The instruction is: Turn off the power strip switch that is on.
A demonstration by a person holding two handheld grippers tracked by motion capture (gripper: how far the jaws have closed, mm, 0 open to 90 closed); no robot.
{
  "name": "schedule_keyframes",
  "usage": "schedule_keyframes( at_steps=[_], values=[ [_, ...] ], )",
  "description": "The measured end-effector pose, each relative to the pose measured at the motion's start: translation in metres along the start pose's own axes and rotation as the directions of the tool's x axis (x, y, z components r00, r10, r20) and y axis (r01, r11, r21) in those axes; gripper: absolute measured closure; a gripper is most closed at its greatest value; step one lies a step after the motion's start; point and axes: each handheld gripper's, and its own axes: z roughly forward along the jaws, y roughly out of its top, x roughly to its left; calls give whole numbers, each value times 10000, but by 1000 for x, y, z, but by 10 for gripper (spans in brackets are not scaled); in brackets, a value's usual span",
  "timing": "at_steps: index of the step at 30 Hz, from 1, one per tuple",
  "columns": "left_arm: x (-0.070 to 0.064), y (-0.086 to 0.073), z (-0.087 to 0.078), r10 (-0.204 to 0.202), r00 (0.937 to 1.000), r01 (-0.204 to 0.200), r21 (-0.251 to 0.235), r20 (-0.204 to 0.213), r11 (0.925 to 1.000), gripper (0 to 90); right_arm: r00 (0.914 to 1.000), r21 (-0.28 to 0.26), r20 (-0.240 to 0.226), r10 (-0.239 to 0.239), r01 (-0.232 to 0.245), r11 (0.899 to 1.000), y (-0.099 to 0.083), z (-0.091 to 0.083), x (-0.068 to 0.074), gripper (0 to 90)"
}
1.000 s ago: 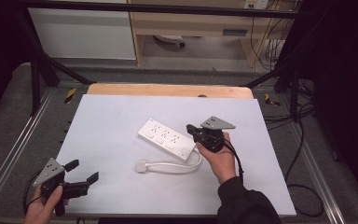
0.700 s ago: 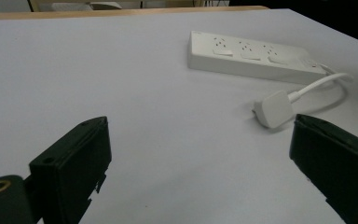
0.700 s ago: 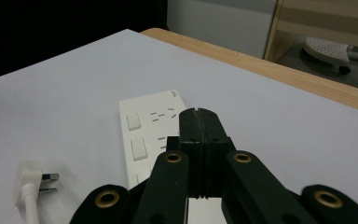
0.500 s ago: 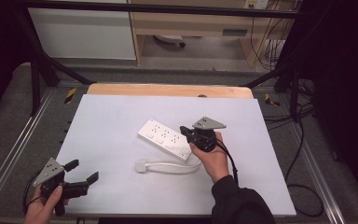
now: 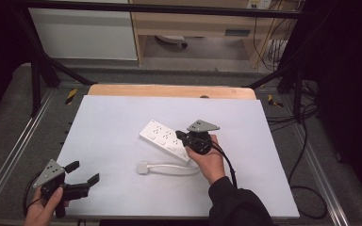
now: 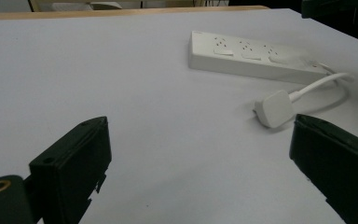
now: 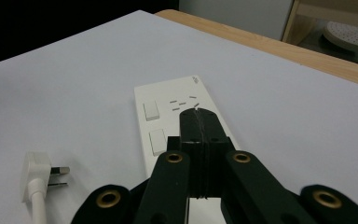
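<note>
Near the worktop's [image 5: 122,117] centre, your right tool [image 5: 185,136], jaws closed and empty, sits over the power strip [image 5: 162,139]; plug [image 5: 143,167] lies loose; left tool [image 5: 82,173] wide, idle; work barely begun.

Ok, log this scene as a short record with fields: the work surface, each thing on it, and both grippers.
surface: white table top
power strip: white power strip lying flat near the middle
plug: white plug on its cable, lying on the table, not plugged in
right gripper: right gripper over the strip's near end, fingers shut together, nothing between them
left gripper: left gripper at the near left corner, fingers wide apart, empty
</note>
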Motion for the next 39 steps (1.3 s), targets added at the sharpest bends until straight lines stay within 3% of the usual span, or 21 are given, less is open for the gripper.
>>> schedule_keyframes(
  at_steps=[39],
  values=[
    [0,0,0,-25,10000,25,17,0,10000,53,9988,1019,-401,279,-237,9945,-18,33,9,900]
  ],
)
